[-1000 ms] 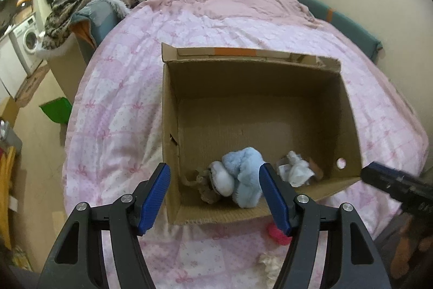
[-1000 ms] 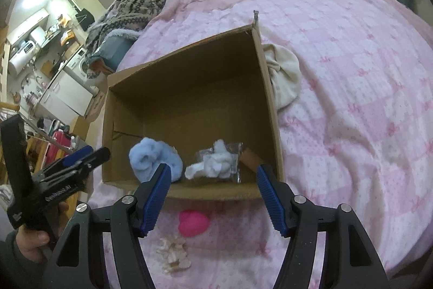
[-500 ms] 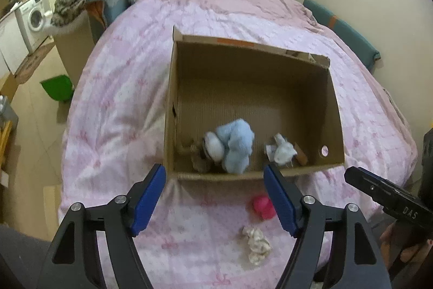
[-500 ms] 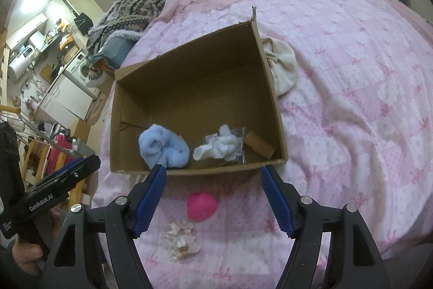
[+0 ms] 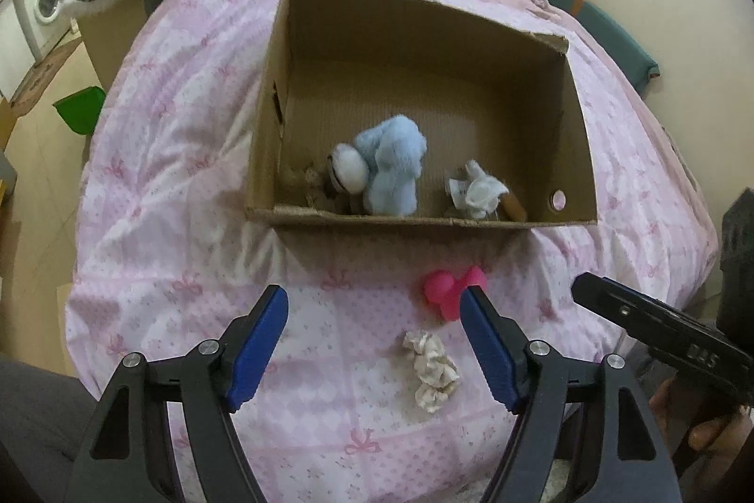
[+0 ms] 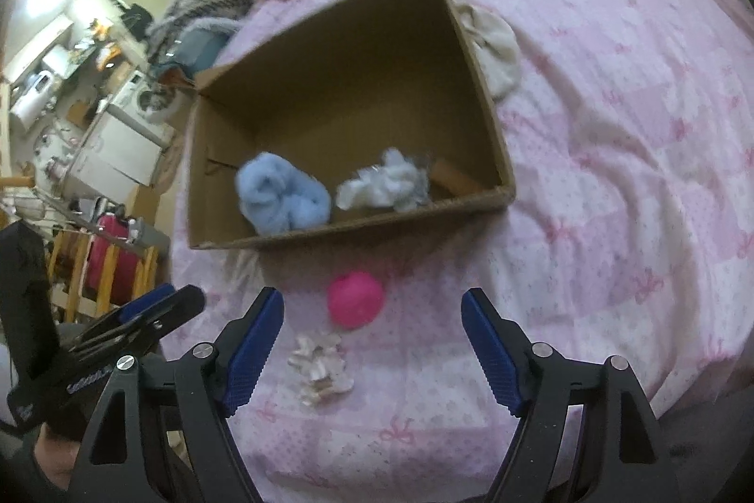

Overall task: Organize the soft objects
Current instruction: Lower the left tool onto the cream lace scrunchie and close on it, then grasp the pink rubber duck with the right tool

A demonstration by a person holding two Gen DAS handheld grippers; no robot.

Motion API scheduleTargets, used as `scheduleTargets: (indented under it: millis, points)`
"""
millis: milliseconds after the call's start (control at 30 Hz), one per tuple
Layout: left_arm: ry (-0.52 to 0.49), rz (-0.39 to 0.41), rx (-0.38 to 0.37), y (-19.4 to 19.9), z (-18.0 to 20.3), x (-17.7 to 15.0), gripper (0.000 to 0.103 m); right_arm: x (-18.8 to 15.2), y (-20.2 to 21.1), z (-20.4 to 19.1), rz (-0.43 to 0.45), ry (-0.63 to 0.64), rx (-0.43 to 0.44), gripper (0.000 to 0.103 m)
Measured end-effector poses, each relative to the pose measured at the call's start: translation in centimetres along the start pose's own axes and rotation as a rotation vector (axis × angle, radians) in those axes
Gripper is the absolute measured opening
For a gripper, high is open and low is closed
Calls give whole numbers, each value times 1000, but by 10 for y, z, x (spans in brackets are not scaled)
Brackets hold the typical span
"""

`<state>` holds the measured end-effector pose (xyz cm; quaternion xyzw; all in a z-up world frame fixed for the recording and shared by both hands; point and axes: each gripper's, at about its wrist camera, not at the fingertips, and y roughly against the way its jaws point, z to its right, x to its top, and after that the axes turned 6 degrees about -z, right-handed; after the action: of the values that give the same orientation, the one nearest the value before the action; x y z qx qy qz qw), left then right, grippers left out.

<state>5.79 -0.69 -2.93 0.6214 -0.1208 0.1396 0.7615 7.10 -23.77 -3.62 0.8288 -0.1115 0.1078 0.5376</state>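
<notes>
Beyond both sets of fingers sits the cardboard box (image 5: 414, 220), blue plush toy (image 5: 393, 168) inside. Both hands have drawn back from it. The right gripper (image 6: 372, 317), jaws just widening and empty, frames the pink toy (image 6: 355, 299). The left gripper (image 5: 374, 314), wide and empty, frames the cream scrunchie (image 5: 431, 371), likely the next pickups.

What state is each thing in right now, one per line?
cardboard box: open-topped, on the bed.
blue plush: inside the box.
white cloth: inside the box.
pink toy: on the bed, outside the box.
cream scrunchie: on the bed, outside.
left gripper: open, empty.
right gripper: open, empty.
</notes>
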Motion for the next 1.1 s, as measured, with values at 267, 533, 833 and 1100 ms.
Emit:
scheduleTargets:
  millis: [267, 533, 833, 1100]
  points:
    - [3, -112, -17, -27, -1, -7, 73, 3, -19, 11, -56, -48, -74, 82]
    - [-13, -233, -104, -56, 11, -18, 73, 7, -24, 25, -80, -121, -32, 82]
    - [-91, -317, -106, -99, 41, -32, 68, 7, -28, 26, -98, -123, -51, 82]
    - [-88, -329, -57, -100, 34, -33, 16, 9, -31, 26, -103, -126, -55, 82]
